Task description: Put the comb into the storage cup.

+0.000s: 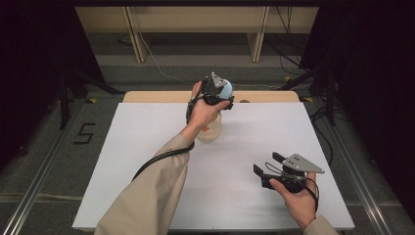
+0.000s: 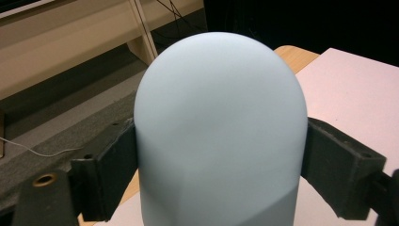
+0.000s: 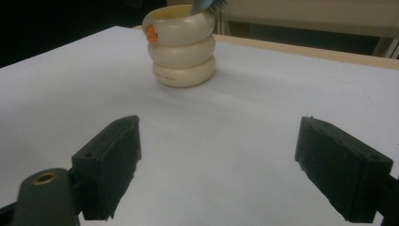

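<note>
Left gripper (image 1: 222,93): I see it raised over the far middle of the white table (image 1: 147,161), held by the left hand (image 1: 205,111); its cable runs back along a beige sleeve (image 1: 147,200).
Left jaws: in the left gripper view both black jaws press against the sides of a pale blue dome (image 2: 220,132), so I read them as clamped on it.
Pale blue dome: smooth and rounded on top; its lower part is cut off by the bottom edge of the left gripper view, so I cannot tell its full shape. From the high view just a small blue patch shows between the gripper parts.
Cream ringed holder (image 3: 181,47): it stands on the table ahead of the right jaws and a little to their left, well apart from them. It looks like three stacked rings with a small orange mark near the top. From the high view the left hand hides most of it.
Above the holder: something blue-grey dips at its rim in the right gripper view, cut off by the top edge; I cannot tell whether it touches.
Right gripper (image 1: 269,169): held by the right hand (image 1: 298,196) low over the near right of the table.
Right jaws: spread wide apart, with bare white tabletop between them and nothing held.
Background: dark floor and pale furniture legs beyond the table, hard to make out.
</note>
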`<move>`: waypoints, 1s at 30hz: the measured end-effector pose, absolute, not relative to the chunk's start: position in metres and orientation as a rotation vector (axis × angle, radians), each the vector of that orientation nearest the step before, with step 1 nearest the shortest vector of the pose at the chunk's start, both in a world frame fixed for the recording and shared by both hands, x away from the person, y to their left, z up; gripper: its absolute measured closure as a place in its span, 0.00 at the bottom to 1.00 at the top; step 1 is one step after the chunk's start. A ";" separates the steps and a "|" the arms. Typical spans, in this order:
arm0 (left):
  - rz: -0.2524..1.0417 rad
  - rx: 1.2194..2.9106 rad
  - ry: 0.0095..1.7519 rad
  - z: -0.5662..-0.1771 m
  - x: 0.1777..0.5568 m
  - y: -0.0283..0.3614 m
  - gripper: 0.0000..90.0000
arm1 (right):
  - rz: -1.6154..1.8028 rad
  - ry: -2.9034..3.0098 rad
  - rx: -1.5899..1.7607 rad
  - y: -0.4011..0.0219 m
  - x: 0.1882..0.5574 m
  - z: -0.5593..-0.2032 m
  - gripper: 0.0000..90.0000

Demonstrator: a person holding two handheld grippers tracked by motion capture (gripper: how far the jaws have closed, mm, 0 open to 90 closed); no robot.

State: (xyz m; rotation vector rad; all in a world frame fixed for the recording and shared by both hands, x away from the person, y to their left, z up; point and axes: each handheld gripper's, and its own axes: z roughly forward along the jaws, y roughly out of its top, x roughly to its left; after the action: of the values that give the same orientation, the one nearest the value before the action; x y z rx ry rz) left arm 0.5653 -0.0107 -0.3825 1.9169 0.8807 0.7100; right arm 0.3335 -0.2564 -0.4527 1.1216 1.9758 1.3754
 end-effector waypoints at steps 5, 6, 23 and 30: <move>0.710 1.915 0.879 -0.381 0.565 -0.010 0.17 | 1.376 1.973 1.122 -0.257 0.334 -0.453 0.17; 0.708 1.912 0.881 -0.381 0.565 -0.010 0.17 | 1.375 1.975 1.123 -0.257 0.333 -0.453 0.17; 0.672 1.915 0.925 -0.367 0.553 0.005 0.06 | 1.369 1.969 1.118 -0.257 0.333 -0.452 0.17; 0.668 1.928 0.894 -0.361 0.543 0.016 0.00 | 1.370 1.965 1.119 -0.257 0.333 -0.452 0.17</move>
State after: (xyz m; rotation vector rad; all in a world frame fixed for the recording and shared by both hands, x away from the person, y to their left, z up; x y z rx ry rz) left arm 0.5427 0.0156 -0.3614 1.9285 0.8939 0.6685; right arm 0.3331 -0.2565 -0.4519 1.1194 1.9648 1.3700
